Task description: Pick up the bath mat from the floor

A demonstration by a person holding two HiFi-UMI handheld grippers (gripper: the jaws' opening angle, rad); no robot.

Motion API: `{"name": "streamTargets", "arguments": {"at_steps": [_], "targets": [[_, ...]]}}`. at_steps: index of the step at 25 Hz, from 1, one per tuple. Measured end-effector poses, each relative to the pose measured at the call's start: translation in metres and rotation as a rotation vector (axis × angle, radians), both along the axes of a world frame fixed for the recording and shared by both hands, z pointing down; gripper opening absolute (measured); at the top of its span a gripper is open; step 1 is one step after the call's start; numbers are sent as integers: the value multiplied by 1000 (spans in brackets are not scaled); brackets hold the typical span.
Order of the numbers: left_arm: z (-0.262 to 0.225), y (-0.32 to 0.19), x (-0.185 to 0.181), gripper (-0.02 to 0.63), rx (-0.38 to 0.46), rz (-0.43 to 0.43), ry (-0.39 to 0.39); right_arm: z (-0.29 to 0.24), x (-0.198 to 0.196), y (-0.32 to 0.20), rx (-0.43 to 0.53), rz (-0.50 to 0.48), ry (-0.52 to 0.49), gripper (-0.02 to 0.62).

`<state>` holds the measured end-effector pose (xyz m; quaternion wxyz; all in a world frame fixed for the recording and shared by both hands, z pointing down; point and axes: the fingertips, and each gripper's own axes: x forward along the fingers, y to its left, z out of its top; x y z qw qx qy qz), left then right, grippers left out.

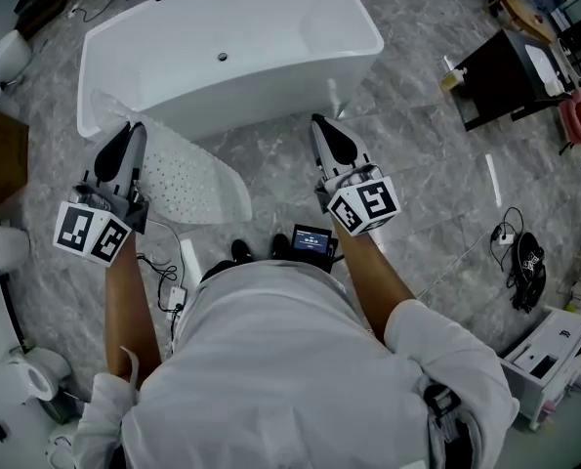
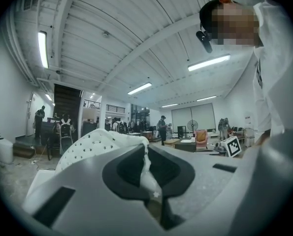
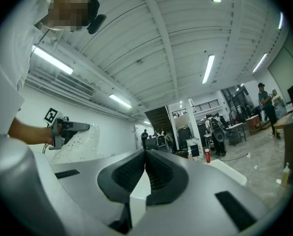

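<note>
Bath mat [image 1: 187, 179] hangs from the left gripper [image 1: 129, 130], whose jaws are pressed together on its edge, probably to carry it clear of the floor [image 1: 417, 193] beside the bathtub [image 1: 231, 47]. The right gripper [image 1: 321, 125] is closed on nothing and is well apart from the mat. Only the left gripper view shows the pinched edge between the pads. The right gripper view shows the mat drooping below the other gripper.

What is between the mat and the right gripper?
Only bare grey floor, as the head view shows. The left gripper pinches the mat; the shut right gripper is apart from it.
</note>
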<state>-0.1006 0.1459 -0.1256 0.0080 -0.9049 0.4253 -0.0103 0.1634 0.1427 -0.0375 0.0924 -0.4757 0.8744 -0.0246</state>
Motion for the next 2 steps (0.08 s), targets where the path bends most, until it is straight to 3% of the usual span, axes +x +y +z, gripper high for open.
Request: {"name": "streamTargets", "arguments": {"at_steps": [2], "targets": [[3, -1, 5, 23, -15, -14, -2, 1, 8, 1, 1, 0, -4, 28]]}}
